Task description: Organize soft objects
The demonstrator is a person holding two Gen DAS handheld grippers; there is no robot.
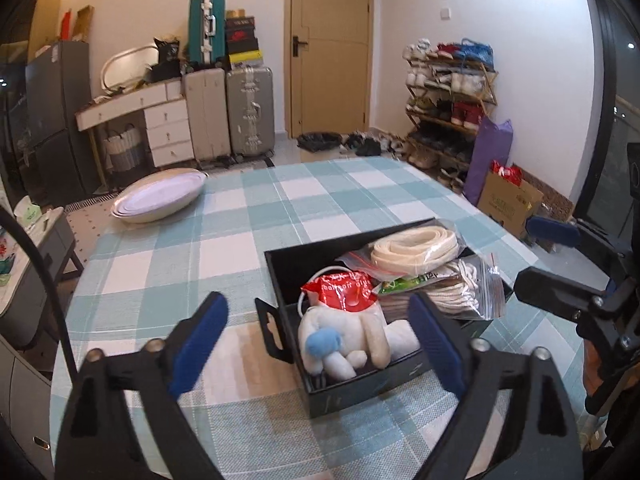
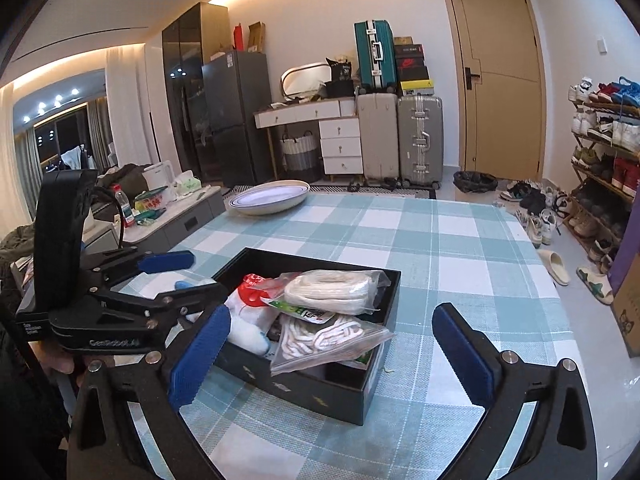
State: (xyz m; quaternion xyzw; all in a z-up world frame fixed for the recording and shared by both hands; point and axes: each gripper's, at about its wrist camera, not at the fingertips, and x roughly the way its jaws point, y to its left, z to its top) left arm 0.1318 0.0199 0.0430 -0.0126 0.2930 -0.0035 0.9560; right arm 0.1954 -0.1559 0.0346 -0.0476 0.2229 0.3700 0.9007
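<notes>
Both my left tongs and my right tongs stand spread wide, gripping nothing. The black rectangular box sits on the checked-cloth worktop just ahead of them. It holds a white plush toy, a red plastic bag and two clear bags of white cord.
</notes>
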